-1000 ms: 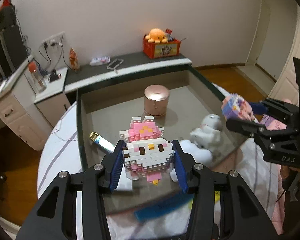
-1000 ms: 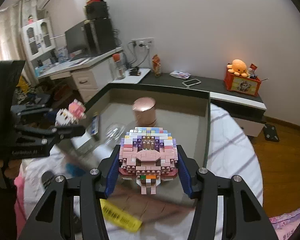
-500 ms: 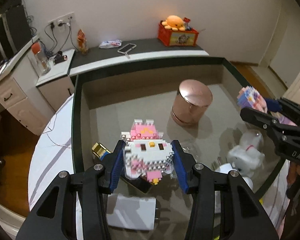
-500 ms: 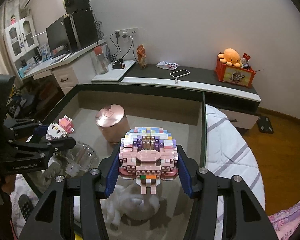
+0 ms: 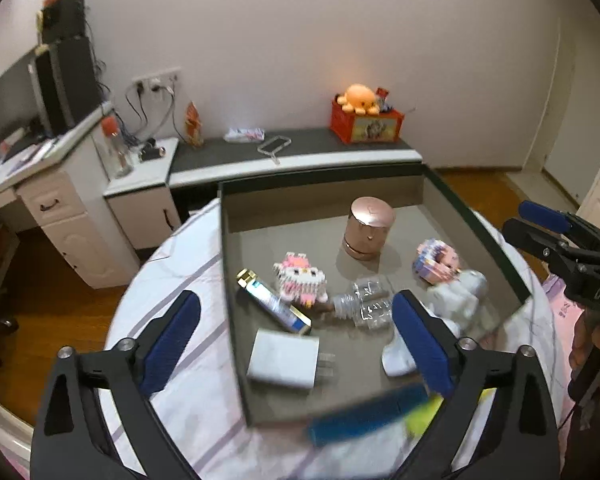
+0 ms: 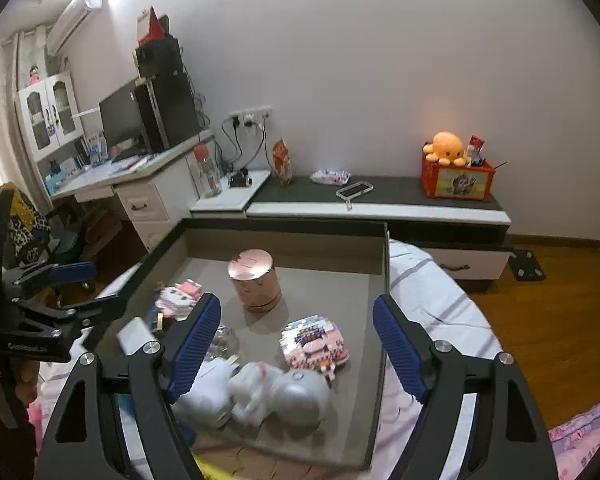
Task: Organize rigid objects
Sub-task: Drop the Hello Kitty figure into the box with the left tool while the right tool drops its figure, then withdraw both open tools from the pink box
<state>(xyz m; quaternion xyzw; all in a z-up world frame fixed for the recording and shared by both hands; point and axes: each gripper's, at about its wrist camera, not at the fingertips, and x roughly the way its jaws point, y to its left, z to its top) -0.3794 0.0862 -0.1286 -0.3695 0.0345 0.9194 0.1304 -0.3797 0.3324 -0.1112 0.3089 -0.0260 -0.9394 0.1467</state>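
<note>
A grey box sits on the bed. In it lie a pink-and-white brick cat figure, a pink and purple brick figure, a rose-gold tin, a gold-capped tube, a clear plastic bottle, a white charger and a white toy. My left gripper is open and empty above the box's near left side. My right gripper is open and empty above the box's right part.
The box rests on a striped white bedsheet. Blue and yellow items lie blurred at the box's near edge. A low dark shelf with a red crate and a desk stand behind.
Both grippers have opened and pulled back up. The cat figure and the pink and purple figure, held before, now lie in the box.
</note>
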